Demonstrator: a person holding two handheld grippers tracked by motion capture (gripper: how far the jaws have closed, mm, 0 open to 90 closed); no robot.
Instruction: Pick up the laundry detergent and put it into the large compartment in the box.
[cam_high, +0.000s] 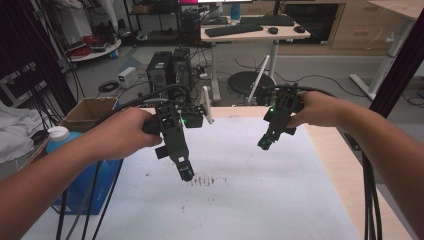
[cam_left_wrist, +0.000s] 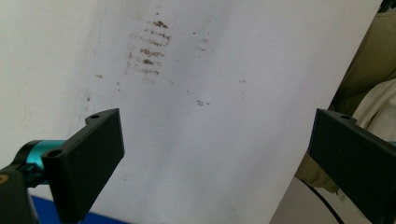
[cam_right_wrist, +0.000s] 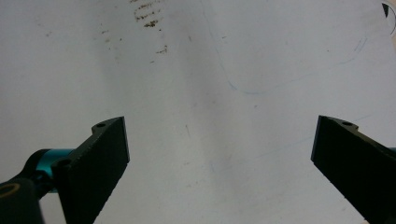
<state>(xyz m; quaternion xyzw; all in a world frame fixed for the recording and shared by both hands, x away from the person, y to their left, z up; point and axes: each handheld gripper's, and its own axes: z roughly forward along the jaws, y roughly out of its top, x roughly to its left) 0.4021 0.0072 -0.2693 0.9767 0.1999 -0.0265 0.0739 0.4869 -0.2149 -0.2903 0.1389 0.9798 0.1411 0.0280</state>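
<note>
A white sheet (cam_high: 240, 200) covers the table, marked with a patch of small brown stains (cam_high: 204, 180). My left gripper (cam_high: 186, 173) hangs just above the sheet beside those stains, pointing down. In the left gripper view its black jaws stand wide apart over the white sheet (cam_left_wrist: 210, 140), nothing between them, and the stains (cam_left_wrist: 149, 51) lie ahead. My right gripper (cam_high: 264, 143) hovers higher, at the sheet's right. In the right gripper view its jaws are also spread wide over the bare sheet (cam_right_wrist: 219, 149), with the stains (cam_right_wrist: 147, 16) at the top.
A blue container with a white cap (cam_high: 59, 134) and a cardboard box (cam_high: 90, 111) stand at the table's left edge. Bare wood table (cam_high: 340, 165) shows right of the sheet. Cables (cam_high: 371, 200) hang at the right. Beyond the table are a computer tower (cam_high: 167, 67) and a desk (cam_high: 252, 31).
</note>
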